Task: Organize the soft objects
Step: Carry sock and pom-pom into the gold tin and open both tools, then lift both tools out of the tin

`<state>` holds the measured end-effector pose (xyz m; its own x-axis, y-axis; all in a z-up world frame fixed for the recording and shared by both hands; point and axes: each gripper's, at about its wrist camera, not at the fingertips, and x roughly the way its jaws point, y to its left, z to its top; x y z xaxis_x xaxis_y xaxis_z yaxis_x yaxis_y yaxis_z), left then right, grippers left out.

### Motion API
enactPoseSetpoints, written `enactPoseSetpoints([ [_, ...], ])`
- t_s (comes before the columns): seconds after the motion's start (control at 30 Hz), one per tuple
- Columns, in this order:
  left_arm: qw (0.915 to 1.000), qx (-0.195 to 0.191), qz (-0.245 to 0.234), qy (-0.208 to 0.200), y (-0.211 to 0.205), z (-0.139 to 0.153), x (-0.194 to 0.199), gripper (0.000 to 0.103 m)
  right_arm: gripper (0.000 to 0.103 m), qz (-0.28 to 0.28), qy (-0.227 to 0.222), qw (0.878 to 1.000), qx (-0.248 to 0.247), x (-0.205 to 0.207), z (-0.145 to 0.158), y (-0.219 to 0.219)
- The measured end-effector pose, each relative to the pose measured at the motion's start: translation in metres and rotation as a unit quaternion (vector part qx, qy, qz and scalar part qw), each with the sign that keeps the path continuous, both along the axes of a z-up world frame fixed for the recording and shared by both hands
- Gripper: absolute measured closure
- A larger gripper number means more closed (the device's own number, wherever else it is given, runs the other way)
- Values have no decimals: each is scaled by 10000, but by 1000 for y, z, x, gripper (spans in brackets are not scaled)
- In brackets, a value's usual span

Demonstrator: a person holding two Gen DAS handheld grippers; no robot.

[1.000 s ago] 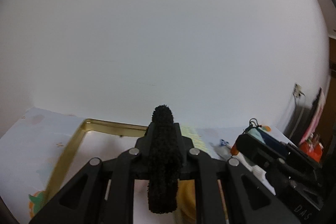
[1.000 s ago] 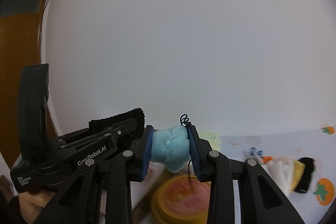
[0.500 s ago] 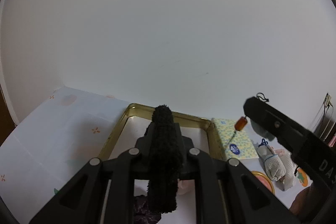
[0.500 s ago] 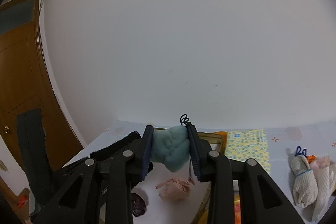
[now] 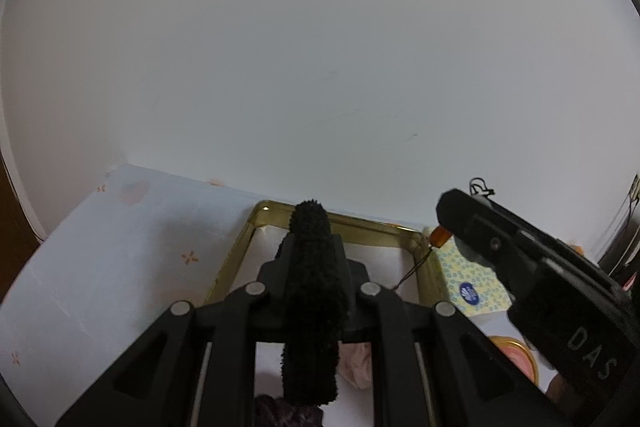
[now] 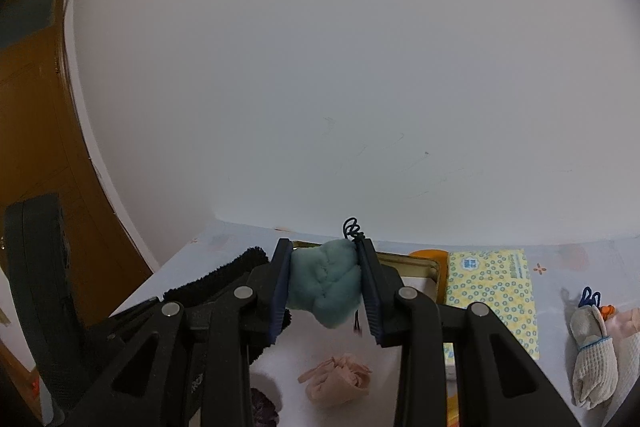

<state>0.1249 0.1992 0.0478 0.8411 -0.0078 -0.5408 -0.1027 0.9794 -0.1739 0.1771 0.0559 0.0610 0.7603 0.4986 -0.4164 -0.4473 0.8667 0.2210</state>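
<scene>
Two soft bundles (image 6: 592,359) beside tissue pack (image 6: 491,287)

Lettering on right gripper (image 5: 460,211), seen right of the left jaws: "DAS", white on its black body
Tissue pack (image 6: 490,293), right of the right jaws: blue label, unreadable

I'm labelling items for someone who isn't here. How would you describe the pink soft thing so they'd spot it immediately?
Find the gold-rimmed rectangular metal tray against the white wall, left of the yellow dotted tissue pack. On its white floor, near the front, lies a crumpled pale pink fabric bundle. It is the only pink piece there; the bundle beside it is dark purple.
</scene>
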Motion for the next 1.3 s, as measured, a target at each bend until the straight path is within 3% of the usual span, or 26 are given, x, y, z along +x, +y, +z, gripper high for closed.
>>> enactPoseSetpoints([
  [0.2,9993,-9,1,377,8,-7,23,91,67,-109,323,9994,2,27,-2,1],
  [0.5,9968,-146,262,737,23,-29,31,87,63,75,1305,9910,282,65,-30,10],
  [0.53,9968,-151,292,727,23,-28,31,81,58,80,1295,9911,291,65,-31,11],
  [0.57,9969,-123,348,696,23,-26,30,58,56,97,1261,9916,288,65,-31,11],
  [0.6,9969,-73,446,642,23,-23,29,42,51,158,1214,9920,304,64,-30,11],
  [0.63,9968,-49,555,576,24,-21,29,13,41,225,1155,9925,321,60,-28,9],
  [0.67,9964,-1,716,455,25,-18,24,1,36,288,1085,9931,323,55,-21,12],
  [0.7,9963,27,801,309,25,-14,19,0,27,340,987,9939,366,51,-16,11],
  [0.73,9965,22,810,227,24,-11,16,1,26,369,836,9951,389,43,-9,9],
  [1.03,9951,219,932,-236,12,-4,-12,1,26,105,-286,9994,180,-30,11,-18],
  [1.17,9933,432,949,-506,-6,-7,-31,1,22,-48,-472,9988,149,-58,11,-41],
  [1.3,9939,396,839,-596,-20,-17,-43,1,22,-217,-693,9972,177,-82,2,-62],
])
